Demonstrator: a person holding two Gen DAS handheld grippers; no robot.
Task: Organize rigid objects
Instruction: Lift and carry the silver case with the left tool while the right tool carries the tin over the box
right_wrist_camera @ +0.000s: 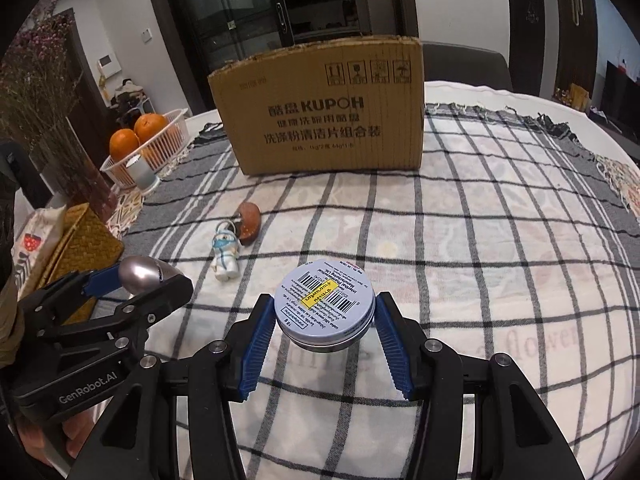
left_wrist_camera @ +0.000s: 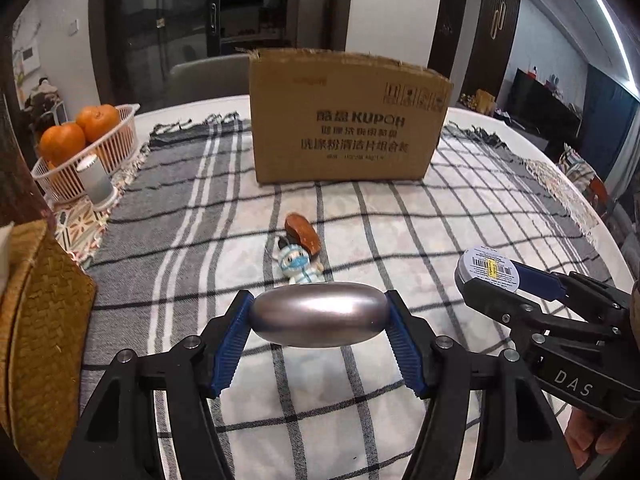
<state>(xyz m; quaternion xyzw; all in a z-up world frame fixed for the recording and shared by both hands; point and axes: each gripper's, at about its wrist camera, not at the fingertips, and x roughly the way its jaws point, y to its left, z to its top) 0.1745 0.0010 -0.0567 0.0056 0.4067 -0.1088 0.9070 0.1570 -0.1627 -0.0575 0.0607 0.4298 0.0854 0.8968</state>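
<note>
My left gripper (left_wrist_camera: pixel 319 312) is shut on a silver oval metal object (left_wrist_camera: pixel 319 314), held above the checked tablecloth; it also shows in the right wrist view (right_wrist_camera: pixel 140 273). My right gripper (right_wrist_camera: pixel 325 314) is shut on a round tin with a barcode label (right_wrist_camera: pixel 325 307), held above the cloth; the tin also shows in the left wrist view (left_wrist_camera: pixel 489 270). A small masked figurine (left_wrist_camera: pixel 298 266) lies on the cloth ahead, touching a brown rounded object (left_wrist_camera: pixel 303 232). An open cardboard box (left_wrist_camera: pixel 348 120) stands behind them.
A white basket with oranges (left_wrist_camera: pixel 86 148) and a small white cylinder (left_wrist_camera: pixel 95 180) stand at the far left. A woven straw box (left_wrist_camera: pixel 36 320) is at the left edge. Dried flowers (right_wrist_camera: pixel 32 92) rise at the left.
</note>
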